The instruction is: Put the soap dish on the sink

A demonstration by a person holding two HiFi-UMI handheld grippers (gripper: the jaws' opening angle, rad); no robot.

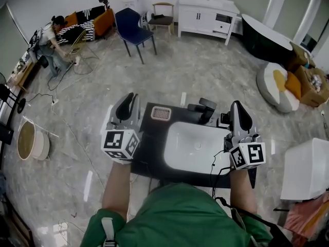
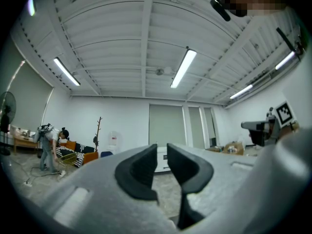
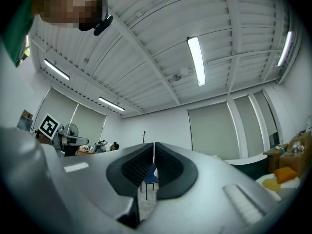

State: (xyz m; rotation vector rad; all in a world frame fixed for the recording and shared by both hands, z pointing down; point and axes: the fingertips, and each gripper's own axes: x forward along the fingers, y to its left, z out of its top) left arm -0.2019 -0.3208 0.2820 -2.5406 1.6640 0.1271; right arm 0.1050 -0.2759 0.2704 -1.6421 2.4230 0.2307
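Observation:
The soap dish [image 1: 161,113], a small white-rimmed tray with a pinkish grid, lies on the black countertop [image 1: 148,156] at its far left corner. The white sink basin [image 1: 197,146] sits to its right, with a black faucet [image 1: 205,108] behind it. My left gripper [image 1: 130,99] is held over the counter's left edge, just left of the dish, with its jaws shut on nothing. My right gripper [image 1: 238,108] is over the basin's right end, also shut and empty. Both gripper views look up at the ceiling: the left gripper [image 2: 162,152] and right gripper [image 3: 154,152] hold nothing.
A blue chair [image 1: 134,29] and a white cabinet [image 1: 208,14] stand at the back. A person [image 1: 51,40] bends over at the far left. A white box [image 1: 306,169] is at the right, a beanbag [image 1: 277,86] beyond it, and a round basket [image 1: 28,140] on the floor at the left.

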